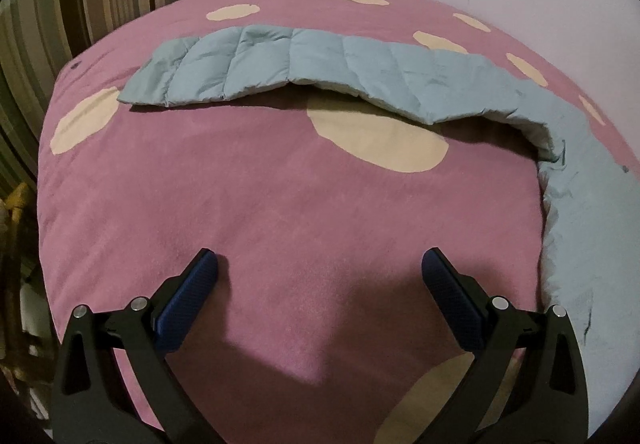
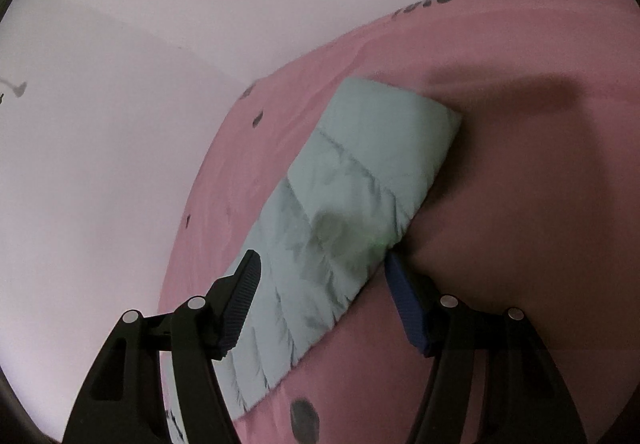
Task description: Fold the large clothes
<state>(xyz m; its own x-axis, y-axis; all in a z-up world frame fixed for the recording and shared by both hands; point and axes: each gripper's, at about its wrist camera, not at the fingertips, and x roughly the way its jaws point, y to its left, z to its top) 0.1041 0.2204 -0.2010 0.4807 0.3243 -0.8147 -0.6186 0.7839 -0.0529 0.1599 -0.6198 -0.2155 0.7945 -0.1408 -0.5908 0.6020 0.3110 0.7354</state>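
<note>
Left hand-held gripper (image 1: 320,264): wide open, empty, over the pink bed cover (image 1: 280,204). Right hand-held gripper (image 2: 324,272): wide open, straddling the quilted jacket (image 2: 348,196); beyond, we judge slippery padding may spring unfolded.

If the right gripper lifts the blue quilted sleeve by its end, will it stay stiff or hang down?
The quilted sleeve will probably droop: in the left view it already bends and sags across the pink blanket. It looks puffy, so likely light. Its wrinkled, slightly shiny fabric may slip between the open jaws of the right gripper.
</note>
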